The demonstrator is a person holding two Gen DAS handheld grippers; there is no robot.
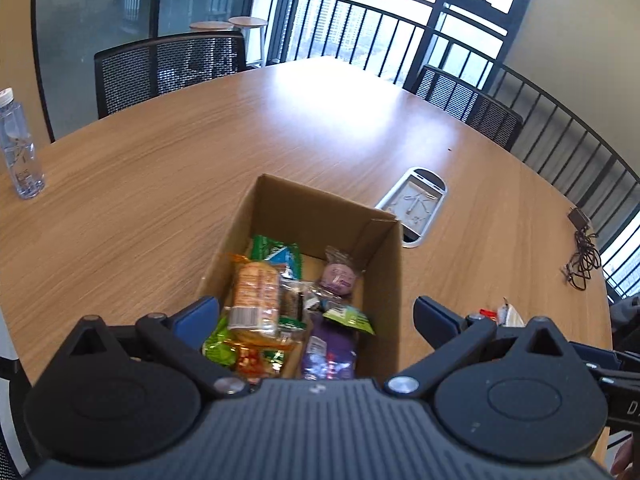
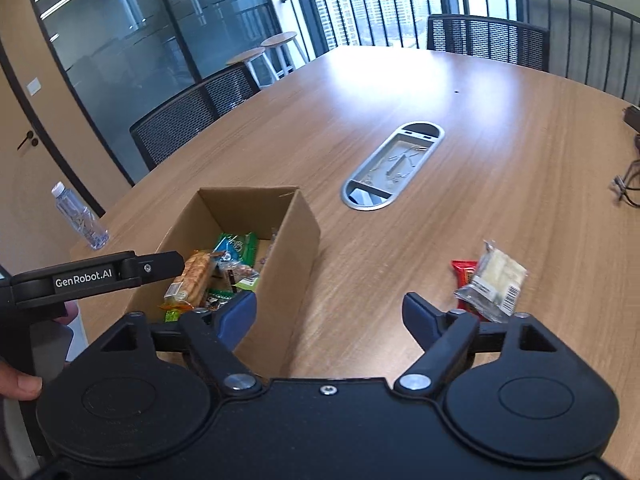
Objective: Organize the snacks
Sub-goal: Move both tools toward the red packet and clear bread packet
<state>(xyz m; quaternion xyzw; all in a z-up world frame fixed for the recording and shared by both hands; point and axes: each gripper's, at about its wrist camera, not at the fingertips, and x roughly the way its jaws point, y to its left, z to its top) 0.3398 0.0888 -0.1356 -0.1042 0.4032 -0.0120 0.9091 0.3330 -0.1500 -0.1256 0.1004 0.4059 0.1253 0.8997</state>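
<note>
Both tongs gape empty: left tongs (image 1: 316, 314) above the open brown cardboard box (image 2: 280, 248) of wrapped snacks, right tongs (image 2: 330, 316) over the wooden surface (image 2: 400, 260). Next, probably: grasping the clear-wrapped pale snack (image 2: 494, 280) atop the red bar (image 2: 463, 268).

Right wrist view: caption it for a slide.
Open right gripper beside the cardboard box of snacks; two packets left on the table.

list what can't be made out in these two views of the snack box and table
- Lower snacks in the brown cardboard box: left wrist view, buried under the orange wrapped biscuit pack.
- Red snack wrapper: right wrist view, mostly covered by the clear packet of pale crackers; label unreadable.
- Clear plastic water bottle: left wrist view, cut by the left edge.
</note>
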